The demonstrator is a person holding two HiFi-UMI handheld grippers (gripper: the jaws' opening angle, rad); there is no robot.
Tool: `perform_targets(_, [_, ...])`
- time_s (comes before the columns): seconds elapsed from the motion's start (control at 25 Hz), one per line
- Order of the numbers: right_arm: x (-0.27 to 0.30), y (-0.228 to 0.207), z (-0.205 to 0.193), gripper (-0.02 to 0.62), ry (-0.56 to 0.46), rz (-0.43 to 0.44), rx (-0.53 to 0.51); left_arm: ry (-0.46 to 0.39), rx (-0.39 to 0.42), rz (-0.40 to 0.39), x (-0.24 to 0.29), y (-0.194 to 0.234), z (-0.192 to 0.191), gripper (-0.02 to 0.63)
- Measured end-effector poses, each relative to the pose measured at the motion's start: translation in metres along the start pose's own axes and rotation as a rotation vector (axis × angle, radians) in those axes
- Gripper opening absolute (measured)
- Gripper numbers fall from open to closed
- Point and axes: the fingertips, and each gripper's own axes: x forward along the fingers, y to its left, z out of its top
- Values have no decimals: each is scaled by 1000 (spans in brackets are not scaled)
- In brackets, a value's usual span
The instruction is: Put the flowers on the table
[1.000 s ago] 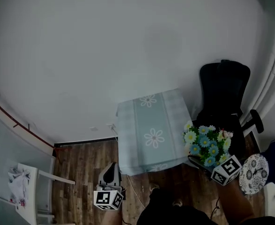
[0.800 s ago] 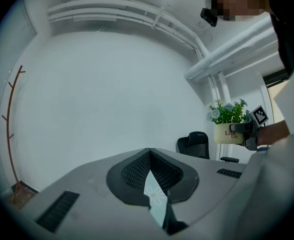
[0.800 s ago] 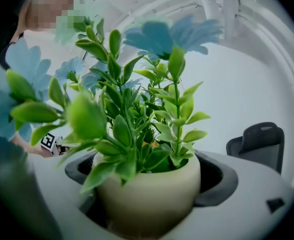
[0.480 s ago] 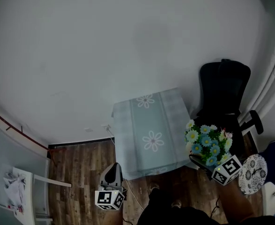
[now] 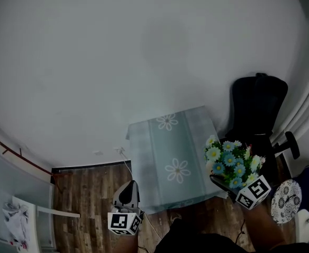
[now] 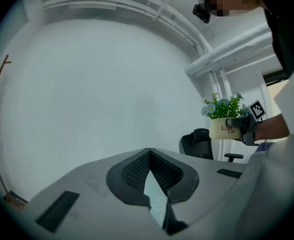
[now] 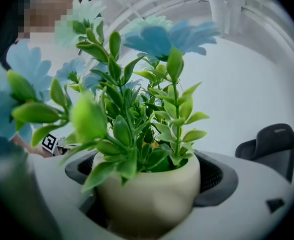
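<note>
The flowers (image 5: 231, 161), blue and white daisies with green leaves in a cream pot, hang just off the right edge of the table (image 5: 159, 141). The table wears a pale blue-green cloth with daisy prints. My right gripper (image 5: 221, 183) is shut on the pot (image 7: 148, 196), which fills the space between its jaws; leaves and blooms (image 7: 131, 104) block most of that view. My left gripper (image 5: 129, 188) is low, left of the table's near corner, jaws together and holding nothing. The left gripper view shows the potted flowers (image 6: 225, 128) held at the right.
A black office chair (image 5: 258, 105) stands right behind the flowers, by white pipes on the wall. A white chair (image 5: 34, 216) is at the lower left on the wooden floor (image 5: 86, 186). A round patterned object (image 5: 285, 198) lies at the lower right.
The table's right edge has come closer to the held flowers. The left gripper has shifted slightly right, still shut.
</note>
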Motion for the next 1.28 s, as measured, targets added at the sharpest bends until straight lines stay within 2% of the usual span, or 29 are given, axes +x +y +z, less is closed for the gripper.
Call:
perform_targets(0.32, [56, -2, 7, 549, 18, -24, -22, -35, -16, -80, 57, 30, 15, 3])
perform_targets(0.64, [108, 13, 4, 549, 49, -39, -50, -46, -1, -148, 97, 62, 8, 3])
perform_targets(0.88, [125, 20, -1, 549, 77, -42, -56, -35, 4, -206, 116, 62, 5, 3])
perform_targets(1.08, [143, 11, -9, 549, 76, -36, -63, -21, 35, -189, 126, 65, -8, 3])
perform_targets(1.28, [163, -2, -20, 549, 80, -7, -57, -1, -15, -128, 135, 77, -24, 3])
